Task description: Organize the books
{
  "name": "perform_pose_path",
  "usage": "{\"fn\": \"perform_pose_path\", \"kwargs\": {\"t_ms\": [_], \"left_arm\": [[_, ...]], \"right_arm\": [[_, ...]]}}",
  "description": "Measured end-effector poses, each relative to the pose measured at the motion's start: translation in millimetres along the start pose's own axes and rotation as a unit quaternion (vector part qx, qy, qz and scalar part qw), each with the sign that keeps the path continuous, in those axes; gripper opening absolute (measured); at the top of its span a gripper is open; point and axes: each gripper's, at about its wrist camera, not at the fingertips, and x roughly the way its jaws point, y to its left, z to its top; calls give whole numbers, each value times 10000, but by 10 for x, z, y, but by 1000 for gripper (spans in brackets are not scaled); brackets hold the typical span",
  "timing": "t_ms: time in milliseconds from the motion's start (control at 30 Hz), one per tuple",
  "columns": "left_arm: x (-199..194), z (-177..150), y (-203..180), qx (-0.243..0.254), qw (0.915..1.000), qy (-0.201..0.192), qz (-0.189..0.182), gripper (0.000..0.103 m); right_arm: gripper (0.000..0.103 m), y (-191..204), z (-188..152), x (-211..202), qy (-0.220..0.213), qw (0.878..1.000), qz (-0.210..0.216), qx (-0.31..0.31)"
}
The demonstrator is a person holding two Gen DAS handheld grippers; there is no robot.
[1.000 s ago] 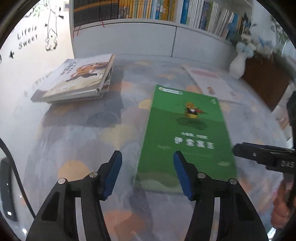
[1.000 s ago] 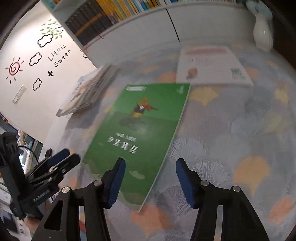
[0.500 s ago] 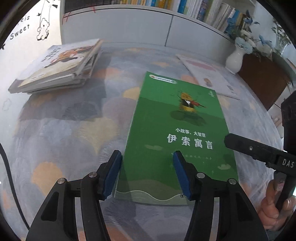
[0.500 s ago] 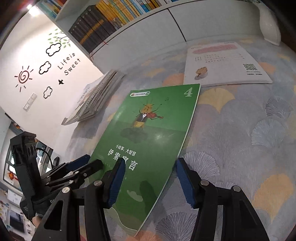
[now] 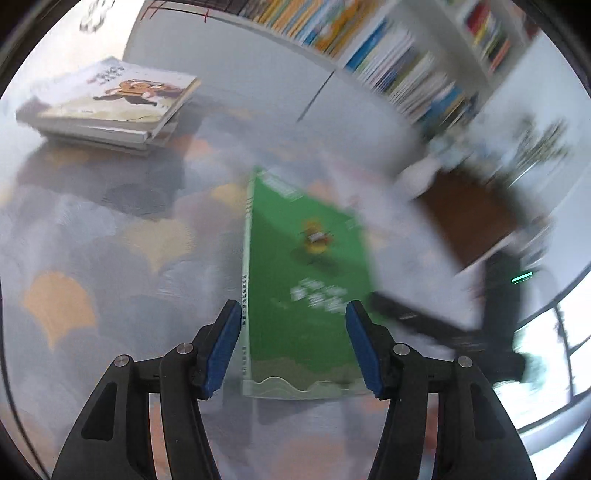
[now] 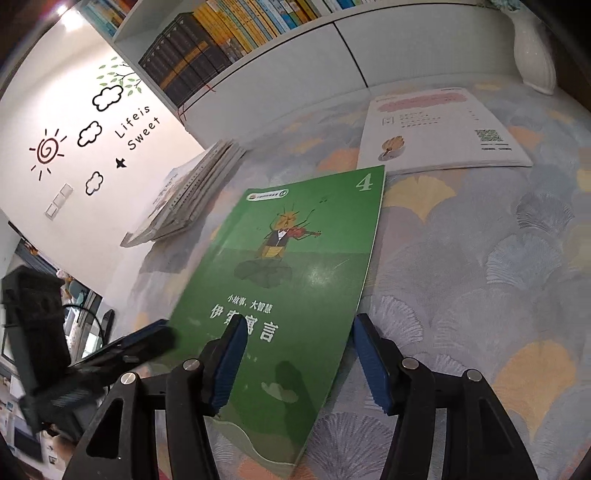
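— Over on the far left of the patterned tablecloth (image 6: 480, 258), what do you see?

— A stack of books (image 6: 192, 192) lying flat near the wall, with a cartoon cover on top (image 5: 110, 99) in the left wrist view. It sits well apart from everything else.

— And moving toward the middle?

— The green book (image 6: 295, 266) lies flat, cover up, with a violin-playing insect and a "4" in its top corner. The left gripper (image 5: 291, 347) hangs over its near end, jaws apart, blue pads either side of the cover without pressing it. That view is blurred.

— Is the other gripper near it too?

— Yes. The right gripper (image 6: 295, 365) is over the book's near right edge, and its jaws are opening. The left pad sits above the cover, the right pad above the cloth just beside the edge. Nothing is clamped.

— Further right?

— A white booklet (image 6: 439, 129) lies flat beyond the green book's far corner, very near it; I cannot tell if they touch. Past that stands a white vase (image 6: 533, 51), and a bookshelf (image 6: 229, 33) runs along the back.
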Motion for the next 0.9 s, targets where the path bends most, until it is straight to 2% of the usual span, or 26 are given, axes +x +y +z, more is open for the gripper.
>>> {"fn": "perform_pose_path", "kwargs": {"t_ms": [67, 133, 233, 267, 367, 433, 467, 567, 600, 733, 833, 900], "left_arm": [[-94, 18, -1, -217, 9985, -109, -483, 55], [-123, -1, -38, -311, 9971, -220, -658, 55], [-78, -72, -135, -172, 9984, -373, -391, 55], [-26, -107, -160, -155, 9990, -312, -290, 55], [124, -178, -169, -281, 9990, -39, -337, 54], [156, -200, -163, -368, 9989, -51, -270, 51], [143, -202, -162, -403, 9988, -79, -267, 47], [77, -204, -131, -668, 9970, -172, -344, 26], [60, -202, -130, -790, 9956, -182, -462, 21], [75, -104, -78, -1505, 9822, -58, -1119, 21], [147, -9, -68, -1806, 9738, 41, -1381, 21], [182, 19, -81, -1909, 9708, 74, -1452, 21]], "right_arm": [[59, -65, 10, -11, -12, 9998, 117, 144], [59, -134, 18, -20, -14, 9990, 288, 330], [59, -208, 16, -33, -23, 9974, 480, 534], [59, -222, 15, -36, -24, 9970, 515, 570], [59, -230, 9, -46, -39, 9967, 543, 604], [59, -222, 9, -49, -42, 9968, 536, 597], [59, -219, 12, -48, -38, 9968, 532, 588], [59, -217, 21, -47, -22, 9969, 537, 582], [59, -219, 23, -48, -11, 9968, 541, 590], [62, -313, 49, -61, 134, 9937, 792, 788], [65, -475, -7, -137, 366, 9827, 1338, 1227], [66, -580, -96, -208, 545, 9701, 1832, 1499]]}}
